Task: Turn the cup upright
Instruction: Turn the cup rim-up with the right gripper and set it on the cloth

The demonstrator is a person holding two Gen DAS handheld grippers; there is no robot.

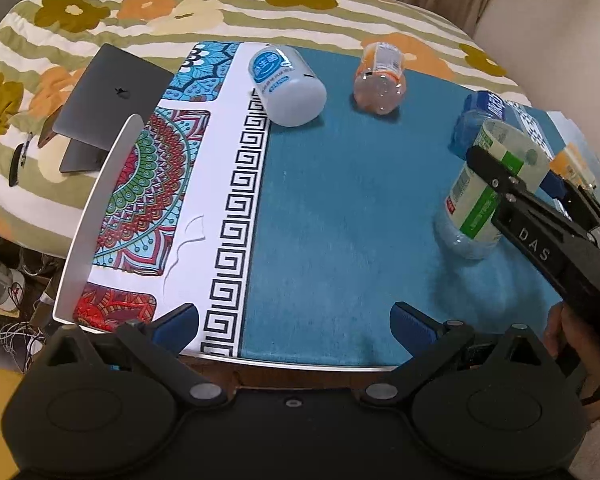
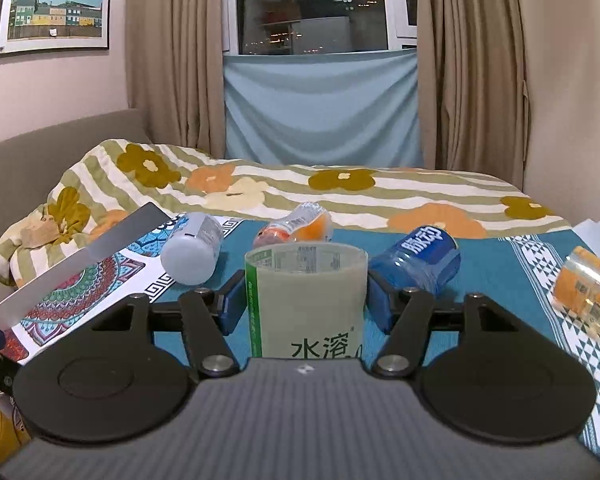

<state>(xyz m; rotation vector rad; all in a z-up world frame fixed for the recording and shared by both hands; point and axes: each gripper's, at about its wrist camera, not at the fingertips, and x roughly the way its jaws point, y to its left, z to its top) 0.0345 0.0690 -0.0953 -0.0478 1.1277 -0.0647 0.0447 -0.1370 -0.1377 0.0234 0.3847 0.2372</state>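
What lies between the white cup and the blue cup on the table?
The orange cup lies on its side between the white cup and the blue cup, apart from both. The left wrist view shows it best.

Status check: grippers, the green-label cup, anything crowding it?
Right gripper shut on green-label cup, upright, mouth up. Left gripper open, holding nothing. Blue cup lying just behind; white cup and orange cup also on their sides.

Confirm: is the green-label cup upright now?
Upright: the green-label cup stands with its open rim up, its base near the cloth, inside the right tool.
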